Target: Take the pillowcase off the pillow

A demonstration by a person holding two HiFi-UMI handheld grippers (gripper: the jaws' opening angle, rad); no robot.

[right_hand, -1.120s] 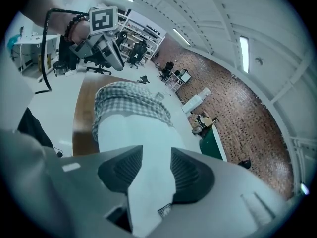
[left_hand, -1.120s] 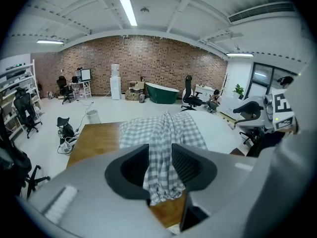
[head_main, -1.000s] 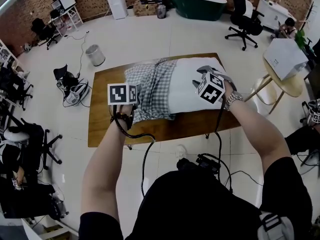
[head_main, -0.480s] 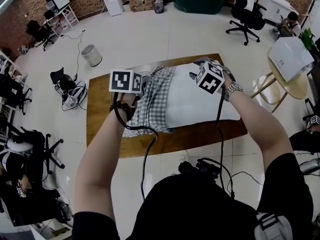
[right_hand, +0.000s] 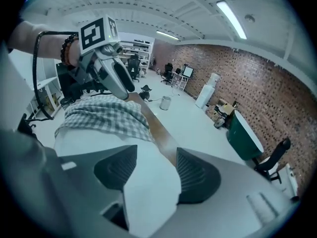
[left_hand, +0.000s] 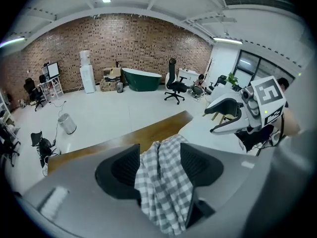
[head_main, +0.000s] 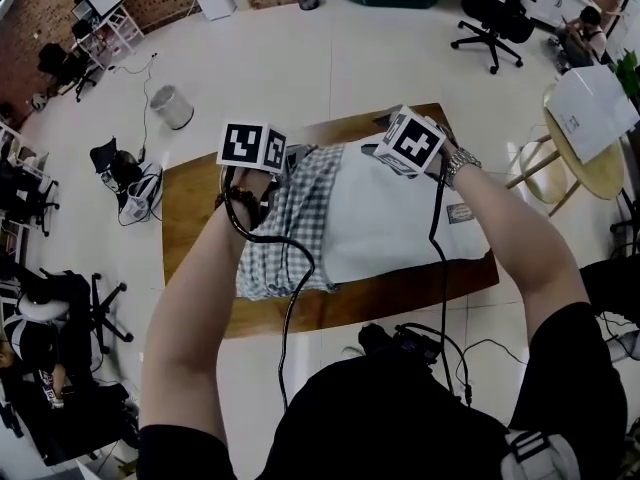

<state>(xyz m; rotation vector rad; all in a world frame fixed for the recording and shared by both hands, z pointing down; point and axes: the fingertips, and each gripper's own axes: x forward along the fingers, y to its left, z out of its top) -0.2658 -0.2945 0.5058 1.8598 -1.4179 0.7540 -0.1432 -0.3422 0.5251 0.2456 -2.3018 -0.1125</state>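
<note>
I'm working a soft, light job here. The checked pillowcase point(head_main: 290, 218) is thin cloth that bunches and slides, and it sits gathered over the left end of the white pillow point(head_main: 390, 218), which lies lengthwise on the wooden surface point(head_main: 190, 218) with most of its right part bare.

My left claw point(left_hand: 158, 162) has a fold of that checked cloth between its jaws. They have just been opening, yet the cloth fills the gap and touches both pads, so I read it as a loosening hold. My right claw point(right_hand: 151, 170) has the far corner of the pillow between its jaws. These too have just been opening, with the stuffing pressing against both pads.

The pillow is squashy and will spring back, so I'd judge a corner the best place to anchor it. For the pillowcase, I'd take a thick pinch at its open hem, since a thin pinch may slip.

The surface is bare wood around the pillow. Beyond it are a pale floor, a bin point(head_main: 172, 106), an office chair point(head_main: 485, 28), a green tub point(left_hand: 141, 79) and a brick wall point(left_hand: 138, 38).
</note>
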